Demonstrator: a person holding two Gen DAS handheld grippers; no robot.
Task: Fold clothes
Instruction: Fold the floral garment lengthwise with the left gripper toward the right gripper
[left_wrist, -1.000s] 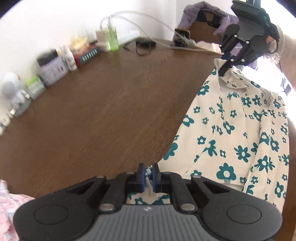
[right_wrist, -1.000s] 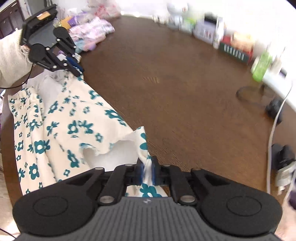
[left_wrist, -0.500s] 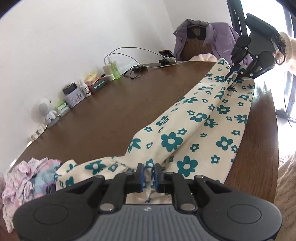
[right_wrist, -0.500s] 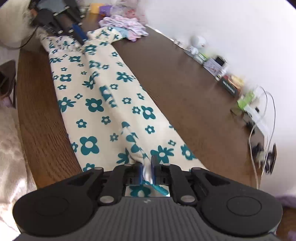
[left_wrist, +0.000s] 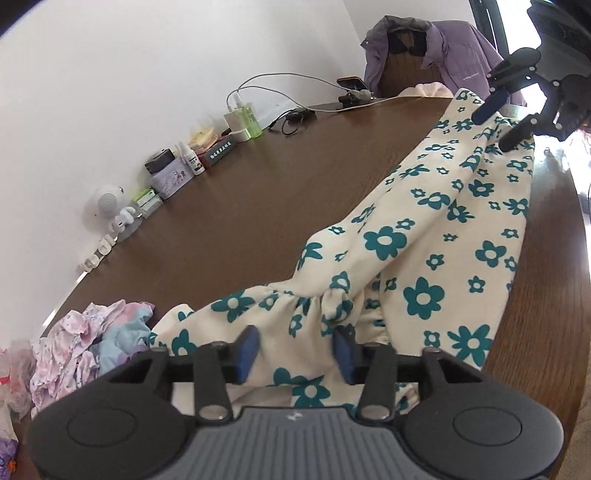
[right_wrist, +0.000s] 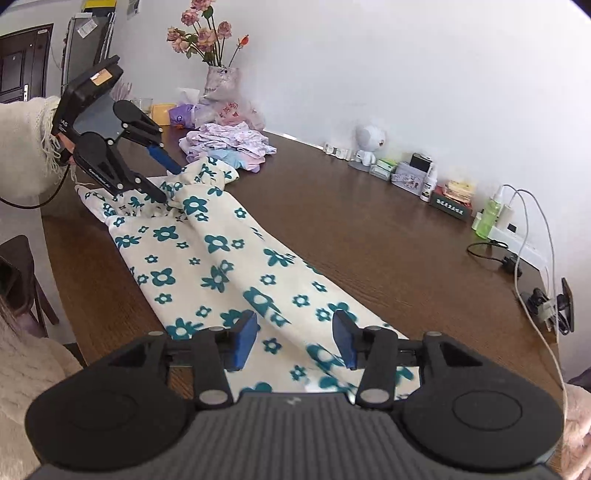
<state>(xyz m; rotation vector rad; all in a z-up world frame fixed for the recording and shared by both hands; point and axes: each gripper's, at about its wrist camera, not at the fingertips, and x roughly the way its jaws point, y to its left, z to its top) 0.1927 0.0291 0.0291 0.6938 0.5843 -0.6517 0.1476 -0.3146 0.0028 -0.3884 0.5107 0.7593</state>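
A cream garment with teal flowers (left_wrist: 424, 258) (right_wrist: 221, 258) lies stretched out lengthwise on the brown table (left_wrist: 240, 206) (right_wrist: 369, 240). My left gripper (left_wrist: 295, 350) (right_wrist: 168, 184) hovers over its gathered end with the jaws apart; the blue pads do not press the cloth. My right gripper (right_wrist: 295, 341) (left_wrist: 495, 129) is over the opposite end. Its jaws are opening, and the cloth lies loose below and between them, not pinched.
A pile of pink and blue clothes (left_wrist: 85, 350) (right_wrist: 229, 144) lies beyond the left end. Small boxes, a green bottle (right_wrist: 487, 218), a charger and cables line the wall. A vase of flowers (right_wrist: 218, 85) and a chair with a purple jacket (left_wrist: 424, 48) stand at the ends.
Both grippers were shut on the garment's ends and pulled it out long; now both have opened and let go, and the garment rests flat on the table.
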